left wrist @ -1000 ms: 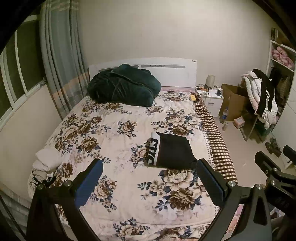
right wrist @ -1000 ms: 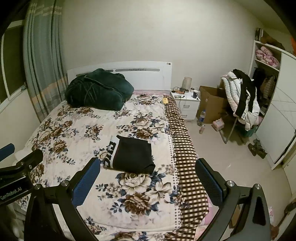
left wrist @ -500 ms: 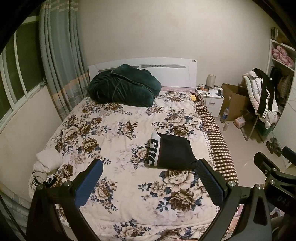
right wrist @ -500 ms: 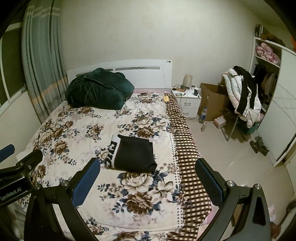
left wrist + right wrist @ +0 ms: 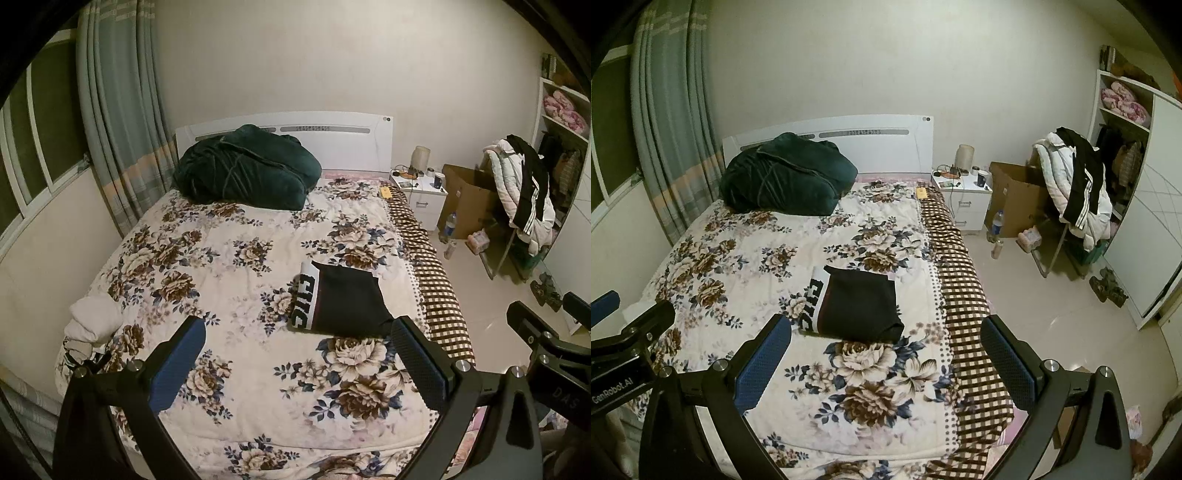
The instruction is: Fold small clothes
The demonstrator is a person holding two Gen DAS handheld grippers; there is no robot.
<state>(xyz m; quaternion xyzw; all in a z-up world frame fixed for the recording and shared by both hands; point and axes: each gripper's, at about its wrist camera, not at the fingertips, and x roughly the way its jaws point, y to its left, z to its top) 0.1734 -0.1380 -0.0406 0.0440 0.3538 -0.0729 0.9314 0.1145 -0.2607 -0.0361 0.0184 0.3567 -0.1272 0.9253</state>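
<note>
A folded black garment with a white lettered band lies flat on the floral bedspread, toward the bed's right side; it also shows in the right wrist view. My left gripper is open and empty, held above the foot of the bed, short of the garment. My right gripper is open and empty too, above the bed's right front part. The right gripper shows at the left view's right edge; the left gripper shows at the right view's left edge.
A dark green bundle lies by the white headboard. A pale cloth bundle sits at the bed's left edge. A nightstand, cardboard box, clothes-laden chair and wardrobe stand to the right. Curtains hang on the left.
Both grippers have drifted slightly, so the views shifted a little. The garment has not moved and both grippers stay open.
</note>
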